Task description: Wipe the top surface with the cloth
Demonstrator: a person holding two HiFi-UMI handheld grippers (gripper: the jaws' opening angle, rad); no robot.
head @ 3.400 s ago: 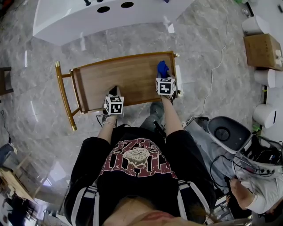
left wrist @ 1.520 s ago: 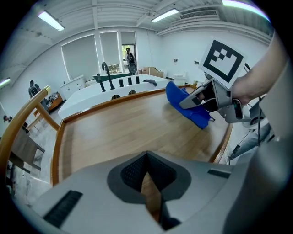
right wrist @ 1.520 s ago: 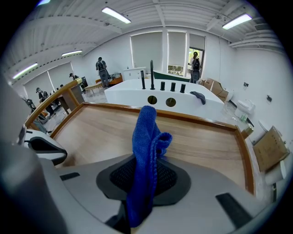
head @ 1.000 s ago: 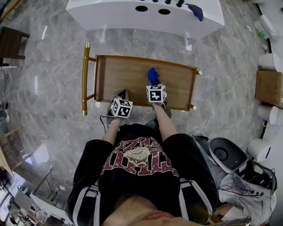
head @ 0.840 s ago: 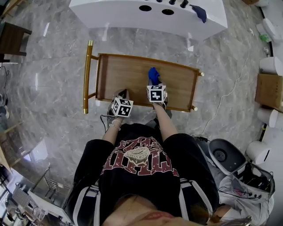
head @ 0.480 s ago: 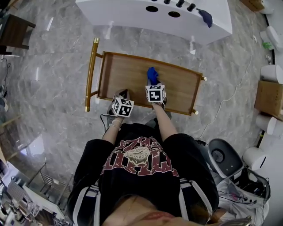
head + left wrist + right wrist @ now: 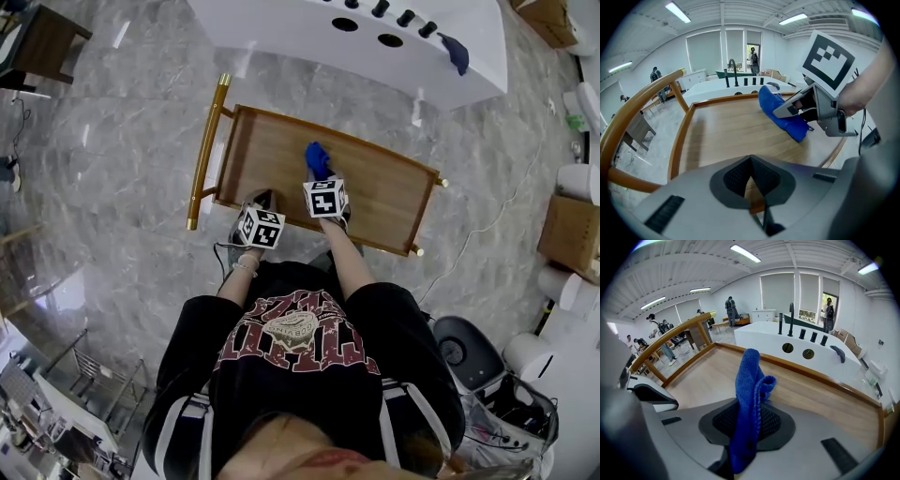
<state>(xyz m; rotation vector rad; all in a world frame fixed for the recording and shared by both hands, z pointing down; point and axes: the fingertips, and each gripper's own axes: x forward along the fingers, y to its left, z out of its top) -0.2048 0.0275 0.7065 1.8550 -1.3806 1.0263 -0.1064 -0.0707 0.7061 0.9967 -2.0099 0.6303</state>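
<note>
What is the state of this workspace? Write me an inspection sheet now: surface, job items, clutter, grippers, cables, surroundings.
Surface: wooden cart top, bare wood with a raised rim; gold handle at its left end.
Job's things: blue cloth, pinched upright, its free end on the wood.
Clutter: nothing seen.
Grippers: right gripper shut on the cloth; left gripper shut, with nothing in it, at the near edge.
Cables: white cable on the floor, right of the cart.
Surroundings: grey marble floor; white counter behind the cart; cardboard box at the right.
</note>
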